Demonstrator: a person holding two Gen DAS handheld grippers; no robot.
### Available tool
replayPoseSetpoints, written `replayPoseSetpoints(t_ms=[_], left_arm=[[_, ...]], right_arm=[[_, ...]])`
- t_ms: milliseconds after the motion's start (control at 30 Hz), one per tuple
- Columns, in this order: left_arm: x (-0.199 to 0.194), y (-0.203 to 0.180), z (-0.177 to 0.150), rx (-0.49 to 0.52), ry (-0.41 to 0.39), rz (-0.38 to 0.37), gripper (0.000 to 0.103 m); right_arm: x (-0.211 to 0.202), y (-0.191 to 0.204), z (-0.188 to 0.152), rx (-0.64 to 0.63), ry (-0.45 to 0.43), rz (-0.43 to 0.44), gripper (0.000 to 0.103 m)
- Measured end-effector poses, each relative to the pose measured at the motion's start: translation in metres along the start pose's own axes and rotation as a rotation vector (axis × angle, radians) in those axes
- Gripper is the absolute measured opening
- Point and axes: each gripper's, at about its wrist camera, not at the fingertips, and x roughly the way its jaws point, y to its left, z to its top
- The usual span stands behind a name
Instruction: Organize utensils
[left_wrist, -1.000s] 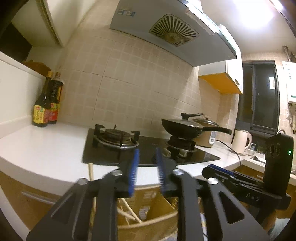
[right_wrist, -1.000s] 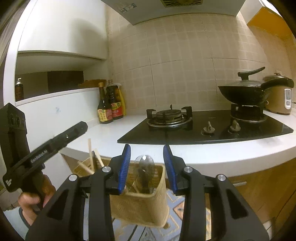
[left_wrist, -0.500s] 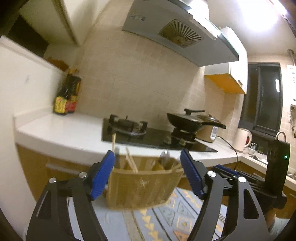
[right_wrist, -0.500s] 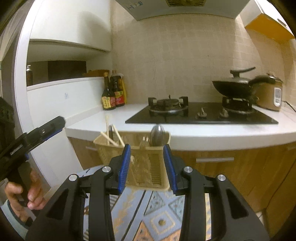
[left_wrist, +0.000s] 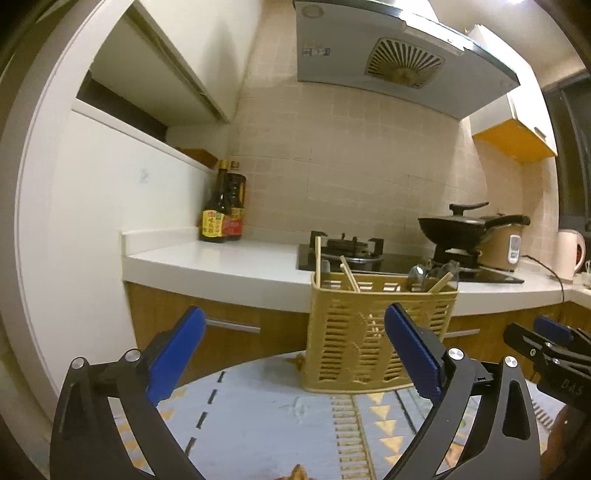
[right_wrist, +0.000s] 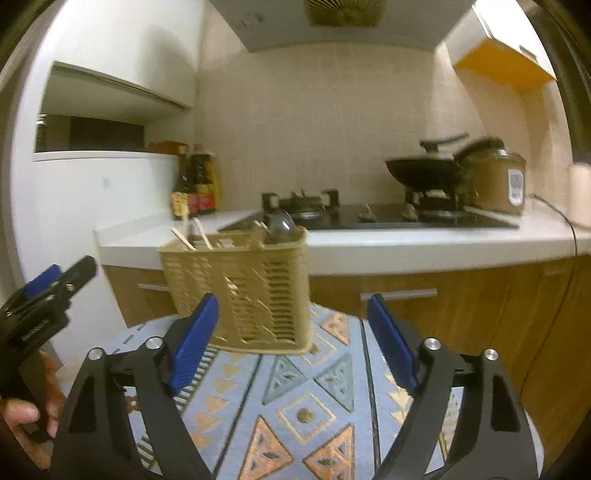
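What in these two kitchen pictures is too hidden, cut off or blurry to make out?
- Lower ends of the chopsticks and spoons: left view, hidden behind the basket wall.
- Spoon count: right view, blurred.
- Bottle labels: left view, print too small.
- Kettle: left view, cut off by the picture's dark edge.
- Pan and rice cooker: right view, smeared by motion.

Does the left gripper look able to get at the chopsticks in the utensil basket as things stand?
Probably yes. The left gripper is open, the utensil basket stands just ahead on the patterned mat, and the chopsticks stick up above its rim with nothing between.
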Motion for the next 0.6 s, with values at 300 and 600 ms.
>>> replayPoseSetpoints(t_ms=[300, 600], left_arm=[[0.008, -0.013, -0.016, 0.066, 0.048, 0.003, 0.095], [0.016, -0.016, -0.021, 0.076, 0.091, 0.02, 0.095]], right_arm=[[0.012, 0.003, -0.015, -0.048, 0.028, -0.062, 0.082], [0.018, -0.008, -0.016, 0.001, 0.067, -0.078, 0.085]])
